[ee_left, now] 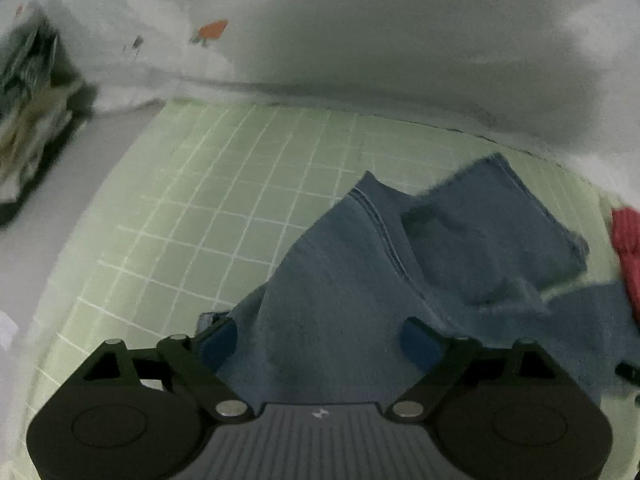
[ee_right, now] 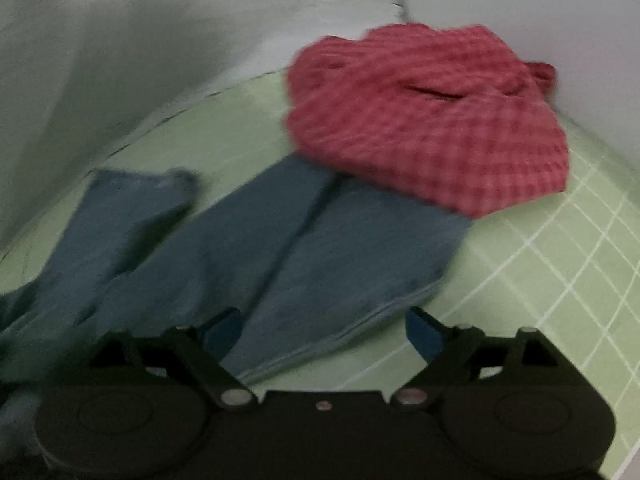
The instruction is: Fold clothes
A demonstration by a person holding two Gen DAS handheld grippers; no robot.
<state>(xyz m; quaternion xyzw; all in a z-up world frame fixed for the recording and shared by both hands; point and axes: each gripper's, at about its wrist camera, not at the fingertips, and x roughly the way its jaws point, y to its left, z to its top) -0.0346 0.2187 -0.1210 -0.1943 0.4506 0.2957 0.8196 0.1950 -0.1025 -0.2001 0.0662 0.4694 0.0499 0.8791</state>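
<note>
Blue pads line the inner faces of the left gripper (ee_left: 322, 334), whose black linkage arms stand spread wide. Between them rises a hump of the blue denim jeans (ee_left: 340, 280), soft, faded, with a double-stitched seam running away from the near edge; the cloth fills the gap, but the pads look apart from it rather than clamped, so no pinch is evident. Farther out and to the right a trouser leg lies folded back on itself with a frayed hem. The jeans lie on a pale green cutting mat (ee_left: 224, 184) ruled with a white grid, which spreads far and left of the garment. At the far right edge shows a sliver of the red cloth (ee_left: 626, 248). Beyond the mat hangs a crumpled white sheet (ee_left: 400, 40), and at the far left stands a blurred stack of boxes (ee_left: 32, 100).

The right gripper (ee_right: 324, 332) is likewise spread, blue pads wide apart, with the near hem of the jeans (ee_right: 320, 248) lying flat between them, not gripped. Here the denim spreads in flat panels parted by a dark central seam, one leg angling off to the left. On its far end rests a rumpled red checked shirt (ee_right: 424, 120), woven and puffy. The green mat (ee_right: 560, 272) shows to the right.
</note>
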